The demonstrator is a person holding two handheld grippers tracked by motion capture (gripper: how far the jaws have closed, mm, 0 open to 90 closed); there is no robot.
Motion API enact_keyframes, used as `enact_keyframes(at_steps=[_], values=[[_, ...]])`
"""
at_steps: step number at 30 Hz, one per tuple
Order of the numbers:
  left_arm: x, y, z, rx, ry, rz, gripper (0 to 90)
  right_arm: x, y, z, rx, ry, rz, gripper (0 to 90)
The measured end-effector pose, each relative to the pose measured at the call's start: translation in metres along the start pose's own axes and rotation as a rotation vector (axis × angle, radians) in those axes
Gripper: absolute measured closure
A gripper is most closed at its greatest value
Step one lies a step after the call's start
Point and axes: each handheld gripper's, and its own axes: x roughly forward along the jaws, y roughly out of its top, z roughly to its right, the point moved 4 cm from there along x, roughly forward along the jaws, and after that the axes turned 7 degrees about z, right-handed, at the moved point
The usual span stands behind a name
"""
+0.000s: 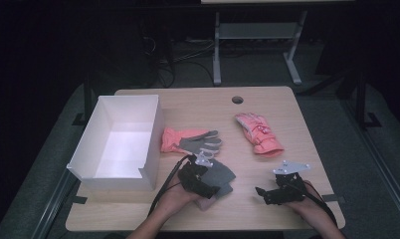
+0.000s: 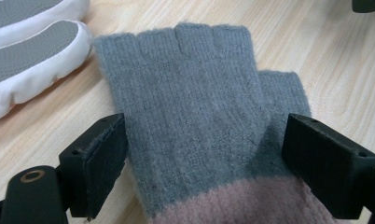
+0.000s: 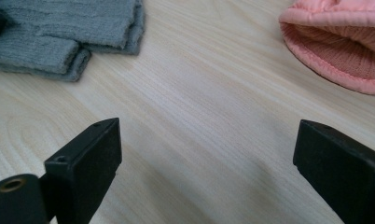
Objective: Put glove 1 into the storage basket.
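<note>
A grey knit fingerless glove (image 1: pixel 222 175) with a pink cuff lies flat near the table's front edge. My left gripper (image 1: pixel 212 182) is open with a jaw on either side of it. In the left gripper view the glove (image 2: pixel 195 107) spans the gap between the jaws of this gripper (image 2: pixel 206 140), cuff nearest the camera. My right gripper (image 1: pixel 262 193) is open over bare wood at the front right and holds nothing. In the right gripper view, that gripper (image 3: pixel 206 149) points at the tabletop, with the grey glove (image 3: pixel 69 32) at top left.
An open white box (image 1: pixel 118 142) stands at the left. A pink glove with a grey palm (image 1: pixel 193 142) lies mid-table, its white-edged fingers (image 2: pixel 31 56) beside the knit glove. A pink ski glove (image 1: pixel 260 133) lies at the right, its cuff (image 3: pixel 339 42) facing my right gripper.
</note>
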Motion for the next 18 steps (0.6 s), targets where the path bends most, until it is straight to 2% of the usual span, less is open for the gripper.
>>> enact_keyframes(at_steps=[2,6,12,18], values=[[0.0034,-0.0035,-0.0005,-0.005,0.003,-0.025,12.9,0.0009,0.0002,-0.0003,-0.002,0.0,-0.004,7.4],[0.0052,-0.0048,0.0005,-0.016,0.001,-0.017,12.8,0.0012,-0.0001,-0.001,-0.004,0.002,-0.006,7.4],[0.0055,-0.0056,0.003,-0.019,-0.006,-0.032,15.9,-0.0007,-0.0001,-0.0001,-0.007,-0.006,0.001,7.4],[0.0025,-0.0041,0.0058,-0.008,-0.043,-0.043,36.4,0.0005,-0.0001,-0.0012,-0.009,-0.004,-0.004,7.4]])
